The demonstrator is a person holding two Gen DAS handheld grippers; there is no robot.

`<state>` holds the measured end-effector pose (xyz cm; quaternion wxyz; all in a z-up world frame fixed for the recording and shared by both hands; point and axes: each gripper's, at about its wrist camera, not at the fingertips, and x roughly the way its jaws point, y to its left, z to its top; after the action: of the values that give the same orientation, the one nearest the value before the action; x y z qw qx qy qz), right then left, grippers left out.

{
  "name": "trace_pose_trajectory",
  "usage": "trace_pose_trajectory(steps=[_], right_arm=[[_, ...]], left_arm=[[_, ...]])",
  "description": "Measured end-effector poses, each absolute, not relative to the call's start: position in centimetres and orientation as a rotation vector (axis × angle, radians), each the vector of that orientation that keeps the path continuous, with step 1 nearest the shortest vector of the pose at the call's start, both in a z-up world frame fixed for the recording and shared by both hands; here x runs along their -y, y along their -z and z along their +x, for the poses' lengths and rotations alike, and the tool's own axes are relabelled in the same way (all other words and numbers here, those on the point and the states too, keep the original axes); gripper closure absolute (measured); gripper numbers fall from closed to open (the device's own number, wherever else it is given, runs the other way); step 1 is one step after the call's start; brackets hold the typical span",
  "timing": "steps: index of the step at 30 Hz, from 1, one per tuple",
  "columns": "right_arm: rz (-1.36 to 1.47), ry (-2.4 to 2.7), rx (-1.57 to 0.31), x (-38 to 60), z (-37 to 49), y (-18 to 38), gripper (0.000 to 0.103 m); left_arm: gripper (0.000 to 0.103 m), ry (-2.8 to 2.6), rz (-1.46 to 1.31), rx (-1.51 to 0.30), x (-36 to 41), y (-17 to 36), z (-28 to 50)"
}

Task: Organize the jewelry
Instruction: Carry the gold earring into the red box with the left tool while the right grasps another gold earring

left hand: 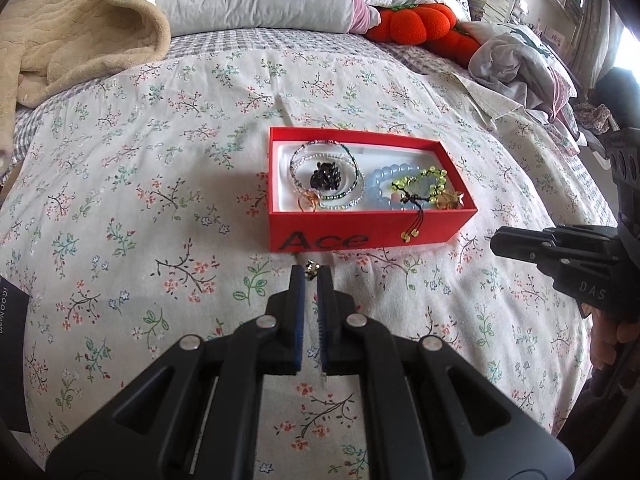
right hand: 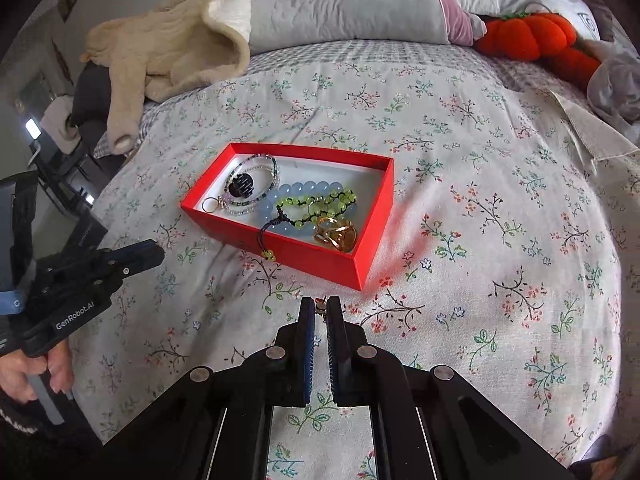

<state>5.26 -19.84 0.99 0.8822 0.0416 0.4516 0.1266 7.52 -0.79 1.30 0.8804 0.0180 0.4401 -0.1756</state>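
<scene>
Jewelry lay in the red box [left hand: 372, 236] at the centre of my left wrist view, on the floral bedspread [left hand: 140, 200]. Inside it, at the left, thin beaded bracelets [left hand: 320, 178] ringed a dark cluster [left hand: 326, 178]; at the right a pale blue bead bracelet [left hand: 380, 184] lay under a yellow-green bead bracelet [left hand: 420, 186], whose black cord with two yellow beads hung over the box's front wall. My left gripper [left hand: 310, 276], low in the frame, was nearly closed, pinching a small metallic piece [left hand: 311, 269] at its fingertips, just in front of the box and apart from it. At the right edge my right gripper [left hand: 496, 240] pointed in from the side, near the box's right end. A beige blanket [left hand: 80, 28] filled the upper left, and an orange plush [left hand: 420, 24] sat at the upper right beside the pillows.

In my right wrist view the same box [right hand: 312, 264] sat left of centre, angled, with a gold ring [right hand: 336, 234] at its near right corner and a smaller ring [right hand: 210, 204] at its left end. My right gripper [right hand: 320, 306], at the bottom centre, was drawn almost together on a tiny piece with a reddish tip [right hand: 319, 304], just short of the box's near corner. My left gripper [right hand: 158, 252] showed at the left edge, closed, with my hand [right hand: 40, 368] below it.
</scene>
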Motion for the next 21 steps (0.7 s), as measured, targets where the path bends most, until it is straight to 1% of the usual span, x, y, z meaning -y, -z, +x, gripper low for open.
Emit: trace_pose_trajectory(steps=[10,21], right_arm=[[0.15,-0.264,-0.866,19.2,6.8,-3.4,0.097],[0.188,-0.231,-0.879,20.3,8.2,-2.5,0.097]], left_arm=[[0.096,0.365,-0.006,-0.877,2.9,-2.2,9.8],[0.096,0.36,0.03,-0.897,5.9,-0.6,12.2]])
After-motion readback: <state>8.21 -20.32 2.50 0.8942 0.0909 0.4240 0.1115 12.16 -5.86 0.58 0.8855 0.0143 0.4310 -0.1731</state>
